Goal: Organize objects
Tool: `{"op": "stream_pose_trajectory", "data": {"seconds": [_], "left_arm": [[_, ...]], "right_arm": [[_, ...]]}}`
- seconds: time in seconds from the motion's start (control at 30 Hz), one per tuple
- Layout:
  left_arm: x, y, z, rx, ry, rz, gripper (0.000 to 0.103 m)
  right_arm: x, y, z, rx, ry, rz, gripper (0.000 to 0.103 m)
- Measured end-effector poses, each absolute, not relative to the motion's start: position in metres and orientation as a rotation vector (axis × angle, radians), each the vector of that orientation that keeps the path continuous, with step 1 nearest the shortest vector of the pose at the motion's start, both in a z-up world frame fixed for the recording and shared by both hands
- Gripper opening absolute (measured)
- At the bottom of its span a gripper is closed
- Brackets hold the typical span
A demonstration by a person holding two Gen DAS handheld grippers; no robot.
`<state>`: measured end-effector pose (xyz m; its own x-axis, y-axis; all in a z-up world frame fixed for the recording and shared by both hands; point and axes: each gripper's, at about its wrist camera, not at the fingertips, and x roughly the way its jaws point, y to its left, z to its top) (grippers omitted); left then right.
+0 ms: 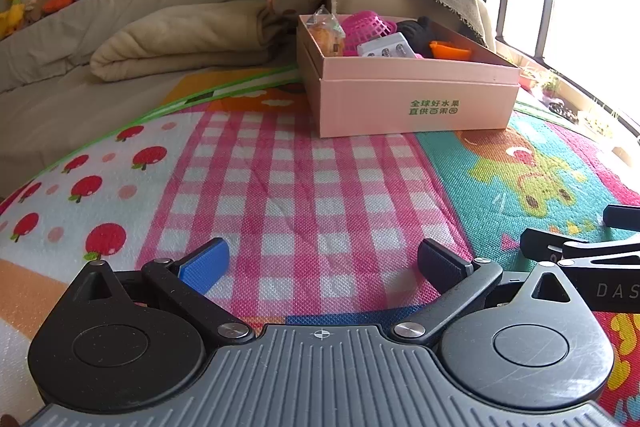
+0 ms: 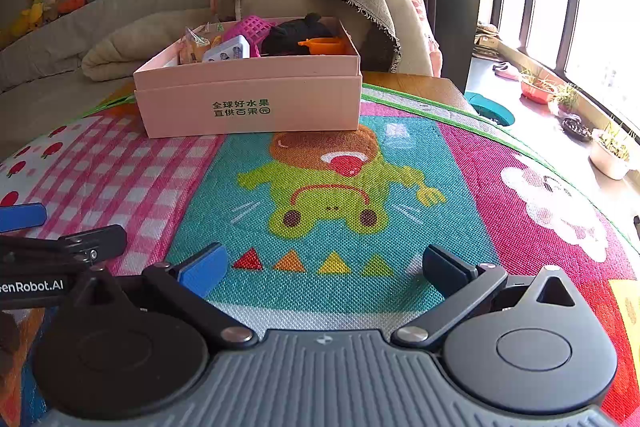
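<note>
The left claw [image 1: 324, 263] and the right claw [image 2: 326, 267] were held wide open, with nothing gripped. A pink box [image 1: 412, 99] full of small things was seen well ahead of both claws, on the colorful mat [image 2: 340, 187].

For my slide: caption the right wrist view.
Open right tongs hover over cartoon play mat, facing filled pink box.
</note>
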<state>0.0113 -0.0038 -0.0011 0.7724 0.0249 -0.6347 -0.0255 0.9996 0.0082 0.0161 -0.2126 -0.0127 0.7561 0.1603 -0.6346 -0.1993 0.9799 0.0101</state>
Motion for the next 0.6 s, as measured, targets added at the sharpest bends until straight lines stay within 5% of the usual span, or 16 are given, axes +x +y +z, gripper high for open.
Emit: {"op": "stream_pose_trajectory", "data": {"seconds": [0.6], "left_arm": [[0.0123, -0.0031, -0.0006, -0.002, 0.687, 0.027, 0.103]], "right_arm": [[0.0162, -0.2122, -0.013, -0.059, 0.686, 0.195, 0.103]]}}
